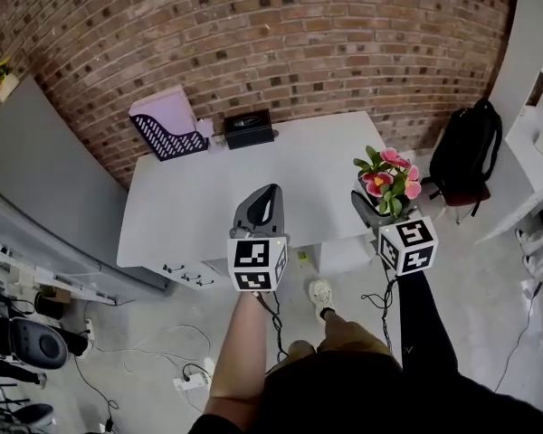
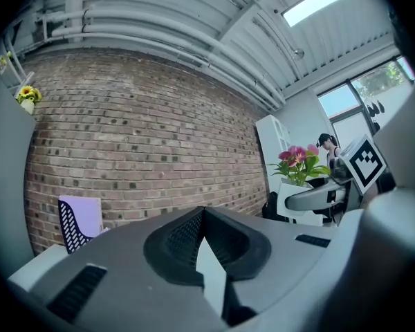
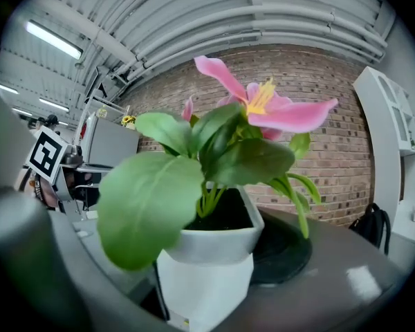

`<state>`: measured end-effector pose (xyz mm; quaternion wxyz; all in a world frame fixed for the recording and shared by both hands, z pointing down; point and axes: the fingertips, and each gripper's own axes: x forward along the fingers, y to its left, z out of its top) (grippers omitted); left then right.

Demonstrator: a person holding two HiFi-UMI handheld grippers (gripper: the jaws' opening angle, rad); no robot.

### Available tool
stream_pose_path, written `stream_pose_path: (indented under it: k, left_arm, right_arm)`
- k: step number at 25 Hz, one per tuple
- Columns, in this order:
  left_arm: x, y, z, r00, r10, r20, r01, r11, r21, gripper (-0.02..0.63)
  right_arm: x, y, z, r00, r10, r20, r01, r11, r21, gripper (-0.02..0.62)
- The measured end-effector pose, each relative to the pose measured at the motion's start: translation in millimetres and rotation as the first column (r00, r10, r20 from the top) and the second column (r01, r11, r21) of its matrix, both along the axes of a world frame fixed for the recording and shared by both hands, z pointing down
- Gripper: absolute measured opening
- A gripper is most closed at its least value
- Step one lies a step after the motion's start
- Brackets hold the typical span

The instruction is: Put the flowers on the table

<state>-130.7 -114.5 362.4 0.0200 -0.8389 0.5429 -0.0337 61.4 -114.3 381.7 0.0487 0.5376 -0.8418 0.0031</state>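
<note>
Flowers (image 3: 214, 185) upright, clamped in right hand-held gripper (image 1: 378, 211)

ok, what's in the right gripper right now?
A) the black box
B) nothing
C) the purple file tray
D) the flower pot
D: in the right gripper view, the right gripper is shut on the white pot, which sits between its jaws with the pink flowers above.
</note>
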Motion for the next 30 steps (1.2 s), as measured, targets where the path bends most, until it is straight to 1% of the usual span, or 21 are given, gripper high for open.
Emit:
stream_pose_path:
  k: [3, 6, 9, 12, 17, 21, 24, 30]
  left_arm:
    - [1.2, -47.0, 1.7, 1.0, -0.021, 0.002, 0.021, 1.0, -0.001, 0.008]
    - [3.0, -96.7, 2.3, 0.999, -0.04, 0.014, 0.04, 0.999, -0.011, 0.008]
    - [3.4, -142.2, 3.1, 0.999, -0.048, 0.025, 0.049, 0.999, -0.015, 0.008]
    - [4.7, -183.9, 5.6, 0.998, -0.047, 0.03, 0.048, 0.999, -0.018, 0.008]
    - [5.2, -240.8, 24.4, 0.997, -0.061, 0.044, 0.063, 0.997, -0.046, 0.008]
    - [11.2, -279.2, 45.3, 0.997, -0.059, 0.047, 0.063, 0.995, -0.082, 0.008]
    - [14.6, -300.6, 60.3, 0.997, -0.06, 0.049, 0.065, 0.992, -0.106, 0.008]
    - [11.3, -329.8, 83.6, 0.996, -0.08, 0.044, 0.086, 0.986, -0.143, 0.008]
  right_arm:
    - [-3.2, -56.9, 2.9, 0.999, -0.034, 0.011, 0.034, 0.999, -0.008, 0.347]
    - [-9.9, -115.3, -1.2, 0.996, -0.082, 0.04, 0.082, 0.997, 0.011, 0.347]
    - [-18.3, -168.0, 0.0, 0.993, -0.116, 0.013, 0.115, 0.993, 0.033, 0.347]
    - [-20.0, -215.0, 6.6, 0.993, -0.115, -0.007, 0.115, 0.993, 0.031, 0.347]
    - [-25.4, -275.3, 39.1, 0.99, -0.142, -0.013, 0.142, 0.989, -0.042, 0.347]
    - [-34.1, -313.0, 68.4, 0.981, -0.191, 0.036, 0.194, 0.975, -0.106, 0.347]
    - [-38.3, -335.9, 95.2, 0.978, -0.204, 0.041, 0.208, 0.966, -0.155, 0.345]
    - [-44.5, -371.6, 141.9, 0.977, -0.212, 0.018, 0.211, 0.953, -0.217, 0.347]
